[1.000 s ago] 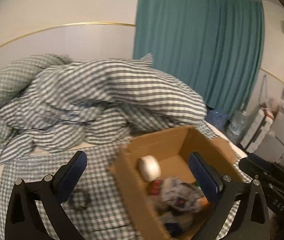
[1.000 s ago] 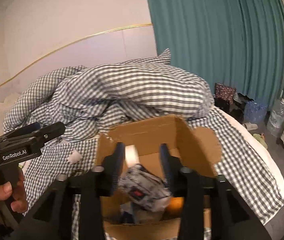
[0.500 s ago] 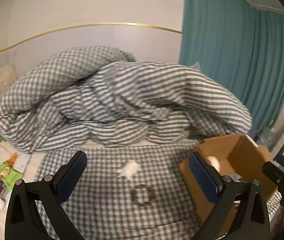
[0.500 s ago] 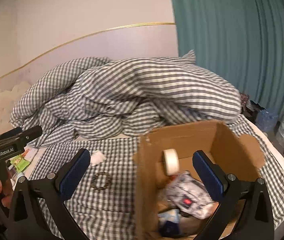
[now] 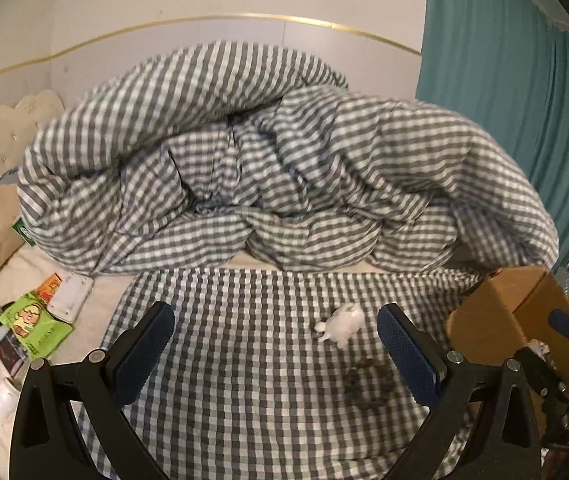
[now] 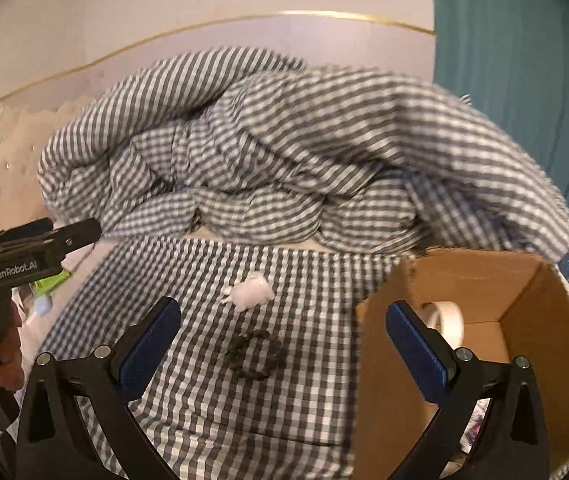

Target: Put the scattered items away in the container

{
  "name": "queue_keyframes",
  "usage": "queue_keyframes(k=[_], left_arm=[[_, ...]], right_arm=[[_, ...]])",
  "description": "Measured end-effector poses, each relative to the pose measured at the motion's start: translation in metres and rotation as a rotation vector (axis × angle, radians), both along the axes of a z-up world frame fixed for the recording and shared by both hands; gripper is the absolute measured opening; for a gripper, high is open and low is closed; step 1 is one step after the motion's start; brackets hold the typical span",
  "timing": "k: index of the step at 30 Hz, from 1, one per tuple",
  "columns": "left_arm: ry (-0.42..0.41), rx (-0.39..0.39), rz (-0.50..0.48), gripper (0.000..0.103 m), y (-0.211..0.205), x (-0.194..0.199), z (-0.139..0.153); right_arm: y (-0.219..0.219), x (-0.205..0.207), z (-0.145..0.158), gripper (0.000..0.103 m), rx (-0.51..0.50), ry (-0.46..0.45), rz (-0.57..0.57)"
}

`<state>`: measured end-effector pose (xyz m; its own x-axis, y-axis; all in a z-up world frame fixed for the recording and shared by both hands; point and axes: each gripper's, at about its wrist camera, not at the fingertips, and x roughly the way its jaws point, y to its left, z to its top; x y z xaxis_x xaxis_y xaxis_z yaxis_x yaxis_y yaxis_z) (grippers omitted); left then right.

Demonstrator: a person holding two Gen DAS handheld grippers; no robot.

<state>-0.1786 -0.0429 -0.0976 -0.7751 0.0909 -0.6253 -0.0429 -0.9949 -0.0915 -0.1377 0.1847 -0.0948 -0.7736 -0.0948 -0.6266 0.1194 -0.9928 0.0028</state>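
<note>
A cardboard box [image 6: 480,276] stands on the checked sheet at the right, with a roll of white tape [image 6: 450,320] inside; the box [image 5: 496,320] shows at the right edge of the left wrist view. A crumpled white tissue [image 6: 250,292] [image 5: 342,324] and a dark beaded bracelet [image 6: 256,356] [image 5: 370,380] lie on the sheet left of the box. My right gripper [image 6: 282,352] is open and empty above the bracelet. My left gripper [image 5: 274,354] is open and empty over the sheet, left of the tissue.
A bunched checked duvet [image 5: 268,168] fills the back of the bed. At the far left lie a green snack packet [image 5: 32,328], a white box [image 5: 70,292], an orange pack and several small dark items. A teal curtain [image 5: 524,92] hangs at the right.
Both grippers swung left, away from the box. The right gripper opened and the crumpled grey packet it held dropped into the box. The tissue and bracelet came into view.
</note>
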Motion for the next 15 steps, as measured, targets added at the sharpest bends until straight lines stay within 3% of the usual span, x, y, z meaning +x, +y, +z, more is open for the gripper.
queue_keyframes(k=[6,15], left_arm=[[-0.061,0.029,-0.047,0.103,0.005,-0.031,-0.039],[-0.116,-0.026,-0.184,0.103,0.042,-0.085,-0.09]], right_arm=[[-0.006,-0.023,-0.032,0.103,0.007,-0.056,0.014],[-0.001,-0.05,-0.073,0.103,0.002,-0.134,0.03]])
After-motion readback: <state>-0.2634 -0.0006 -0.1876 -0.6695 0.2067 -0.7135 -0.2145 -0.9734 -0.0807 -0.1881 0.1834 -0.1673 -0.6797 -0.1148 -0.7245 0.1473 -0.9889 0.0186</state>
